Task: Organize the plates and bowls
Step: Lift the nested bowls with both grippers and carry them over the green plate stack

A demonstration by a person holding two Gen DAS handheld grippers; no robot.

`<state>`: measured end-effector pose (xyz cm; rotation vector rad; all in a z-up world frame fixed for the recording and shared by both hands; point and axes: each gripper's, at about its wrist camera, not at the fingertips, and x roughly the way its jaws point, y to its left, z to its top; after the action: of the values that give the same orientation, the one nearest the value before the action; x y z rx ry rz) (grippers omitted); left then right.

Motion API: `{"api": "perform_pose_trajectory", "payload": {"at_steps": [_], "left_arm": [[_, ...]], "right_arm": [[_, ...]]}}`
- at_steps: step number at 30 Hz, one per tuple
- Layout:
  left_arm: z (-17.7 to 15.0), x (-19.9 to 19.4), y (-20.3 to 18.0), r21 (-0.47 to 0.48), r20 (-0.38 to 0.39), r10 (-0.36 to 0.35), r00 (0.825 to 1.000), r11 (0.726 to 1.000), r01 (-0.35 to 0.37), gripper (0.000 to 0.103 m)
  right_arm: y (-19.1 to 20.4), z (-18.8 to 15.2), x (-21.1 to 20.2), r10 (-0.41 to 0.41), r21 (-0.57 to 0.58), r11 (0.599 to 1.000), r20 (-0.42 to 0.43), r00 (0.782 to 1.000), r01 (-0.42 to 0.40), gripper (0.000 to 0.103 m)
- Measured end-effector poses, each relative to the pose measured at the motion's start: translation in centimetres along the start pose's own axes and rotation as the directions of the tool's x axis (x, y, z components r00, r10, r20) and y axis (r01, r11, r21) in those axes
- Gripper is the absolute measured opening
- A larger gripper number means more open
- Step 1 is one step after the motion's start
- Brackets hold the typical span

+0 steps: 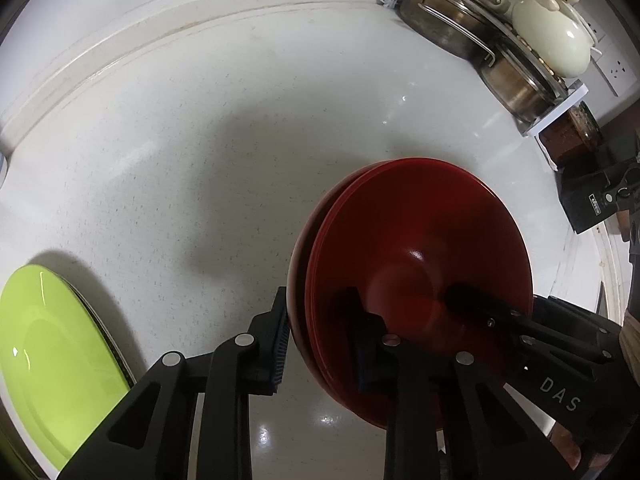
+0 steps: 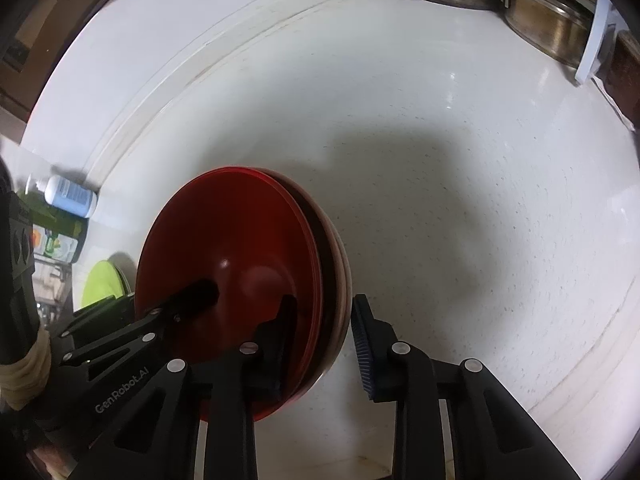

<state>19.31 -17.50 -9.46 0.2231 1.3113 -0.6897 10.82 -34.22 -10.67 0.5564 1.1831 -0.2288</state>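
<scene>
A stack of red bowls [image 1: 416, 240] sits on the white counter [image 1: 200, 152]. My left gripper [image 1: 320, 340] straddles the stack's left rim, one finger inside the top bowl, one outside, with a small gap showing at the outer pad. My right gripper [image 2: 320, 344] straddles the opposite rim of the same stack [image 2: 240, 240], one finger inside, the outer pad a little off the wall. Each gripper's inner finger shows in the other's view. A lime green plate [image 1: 52, 360] lies on a white plate at the left.
A white rack [image 1: 560, 112] with steel pans [image 1: 444, 20] and cream lids stands at the back right. A lotion bottle [image 2: 70, 196] lies at the far left by the counter's raised back edge. A black device [image 1: 592, 196] sits at the right.
</scene>
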Motion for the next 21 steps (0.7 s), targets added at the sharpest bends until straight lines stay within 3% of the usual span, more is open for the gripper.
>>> {"api": "perform_pose_trajectory", "payload": {"at_steps": [10,21], "left_arm": [[-0.8,-2.5,0.8,-0.032,0.035,0.014,0.999,0.999,-0.013,0.026],[-3.0,-8.0,4.4,-0.115,0.154,0.044,0.987,0.993,-0.026,0.026]], "right_arm": [[0.8,-0.1,-0.3,-0.008,0.022,1.0,-0.004,1.0,0.008,0.024],[5.1,-0.4,-3.4,0.026,-0.077,0.997,0.049,0.998,-0.022,0.024]]}}
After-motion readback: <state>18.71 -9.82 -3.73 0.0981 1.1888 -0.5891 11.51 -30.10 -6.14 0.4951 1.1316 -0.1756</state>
